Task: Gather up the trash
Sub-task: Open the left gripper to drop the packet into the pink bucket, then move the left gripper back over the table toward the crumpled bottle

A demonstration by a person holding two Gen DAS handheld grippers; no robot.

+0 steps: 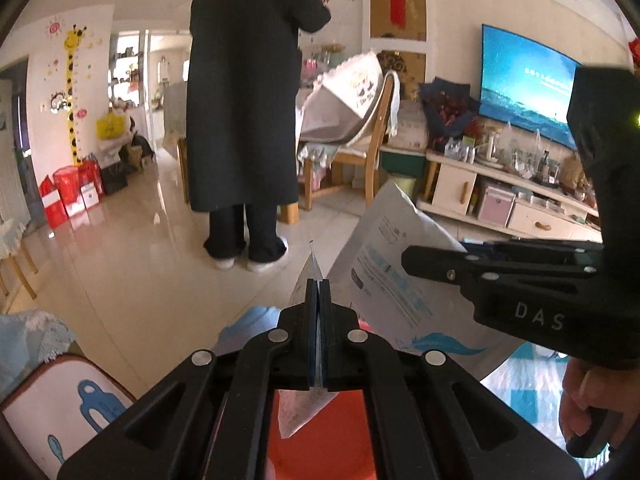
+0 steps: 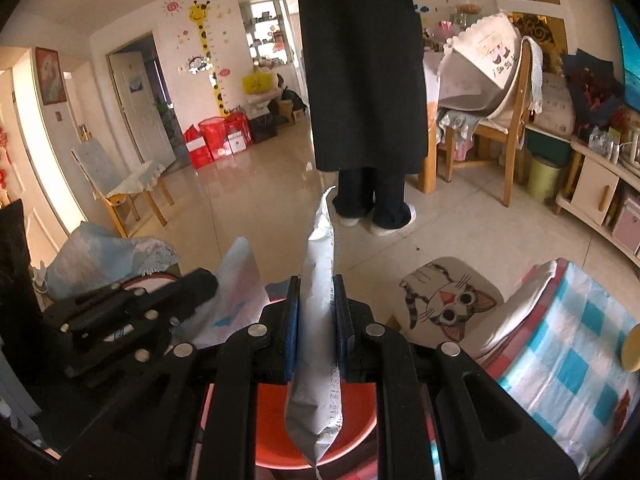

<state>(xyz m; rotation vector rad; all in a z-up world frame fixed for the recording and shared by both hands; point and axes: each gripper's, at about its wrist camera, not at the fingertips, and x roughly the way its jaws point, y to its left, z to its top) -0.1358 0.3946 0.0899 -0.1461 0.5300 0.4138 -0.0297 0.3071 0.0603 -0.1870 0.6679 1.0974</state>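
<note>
My left gripper [image 1: 319, 286] is shut on a thin, clear printed wrapper [image 1: 301, 408] that pokes up past its tips and hangs down behind them. The right gripper [image 2: 318, 294] is shut on a white plastic mailer bag [image 2: 318, 248], seen edge-on and drooping below the jaws. In the left wrist view that same bag [image 1: 380, 276] spreads wide with blue print, and the right gripper [image 1: 405, 261] reaches in from the right. The left gripper [image 2: 202, 286] shows at the left of the right wrist view. A red bin [image 2: 272, 450] [image 1: 320, 440] lies directly under both grippers.
A person in a long black coat [image 1: 244, 100] stands a few steps ahead on the tiled floor. A cat-print stool [image 2: 448, 300] and a blue-checked cloth [image 2: 568, 360] are at the right. A wooden chair [image 2: 508, 132], green bin [image 2: 542, 178] and TV cabinet [image 1: 500, 196] stand beyond.
</note>
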